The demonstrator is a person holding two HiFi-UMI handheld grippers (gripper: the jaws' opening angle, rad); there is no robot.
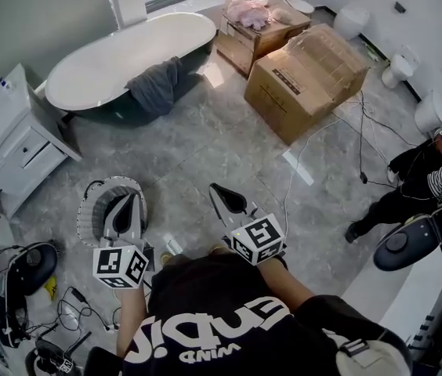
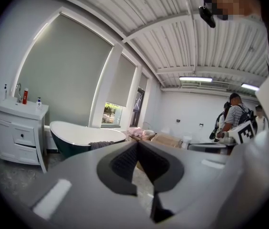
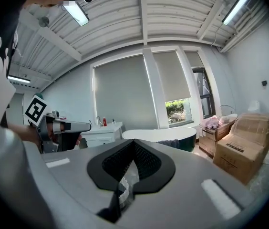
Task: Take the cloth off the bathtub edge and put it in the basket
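A grey cloth (image 1: pixel 157 84) hangs over the near edge of the white bathtub (image 1: pixel 119 53) at the far left of the room. The cloth (image 2: pixel 101 145) and the tub (image 2: pixel 77 133) also show far off in the left gripper view. In the right gripper view the cloth (image 3: pixel 170 142) lies on the tub's rim (image 3: pixel 149 133). A round white basket (image 1: pixel 88 208) stands on the floor just under my left gripper (image 1: pixel 136 198), which is shut and holds nothing. My right gripper (image 1: pixel 214 187) is beside it, shut and also holding nothing. Both are far from the cloth.
Large cardboard boxes (image 1: pixel 309 75) stand right of the tub, one holding pink cloth (image 1: pixel 248 12). A white vanity (image 1: pixel 9 151) is at the left wall. A person (image 1: pixel 432 175) crouches at the right. Cables (image 1: pixel 362 139) run over the grey tile floor.
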